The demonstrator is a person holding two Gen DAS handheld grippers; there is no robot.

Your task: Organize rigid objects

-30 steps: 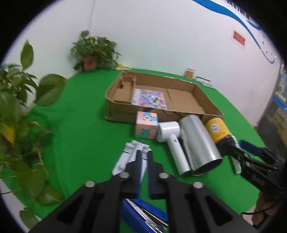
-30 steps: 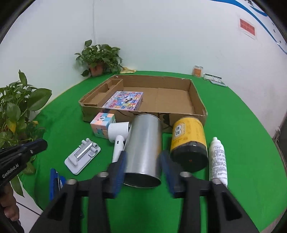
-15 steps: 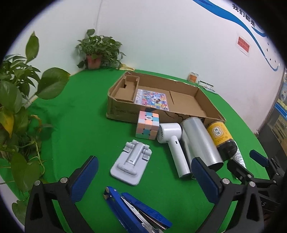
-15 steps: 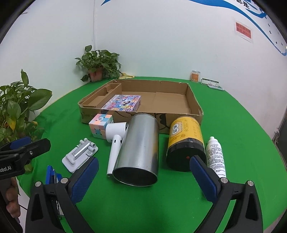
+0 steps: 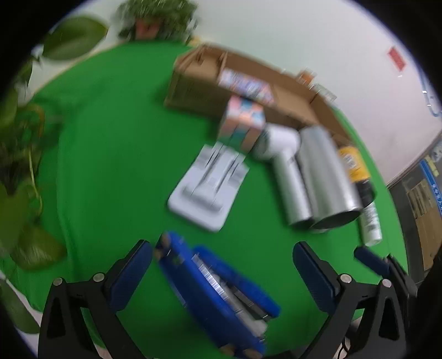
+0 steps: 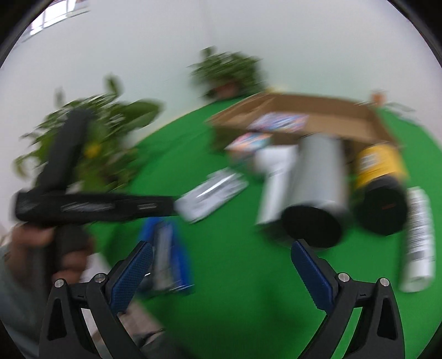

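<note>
Both views are motion-blurred. My left gripper (image 5: 222, 261) is open, just above a blue stapler (image 5: 212, 290) that lies between its fingers on the green table. Beyond it lie a white phone stand (image 5: 210, 187), a pastel cube (image 5: 241, 121), a white hair dryer (image 5: 284, 163), a silver cylinder (image 5: 328, 176), a yellow can (image 5: 355, 168) and a white bottle (image 5: 371, 223). My right gripper (image 6: 221, 262) is open and empty, above the table, with the stapler (image 6: 168, 248) near its left finger and the silver cylinder (image 6: 315, 182) ahead.
An open cardboard box (image 5: 199, 82) holding a colourful booklet (image 5: 244, 84) stands behind the objects. Potted plants (image 5: 157, 16) stand at the back and along the left table edge. In the right wrist view the left gripper's body (image 6: 91, 207) and a hand cross the left side.
Both grippers have swung left and down. The left gripper now hovers over the blue stapler. The right view has turned towards the left gripper. Both stay wide open since half a second ago.
</note>
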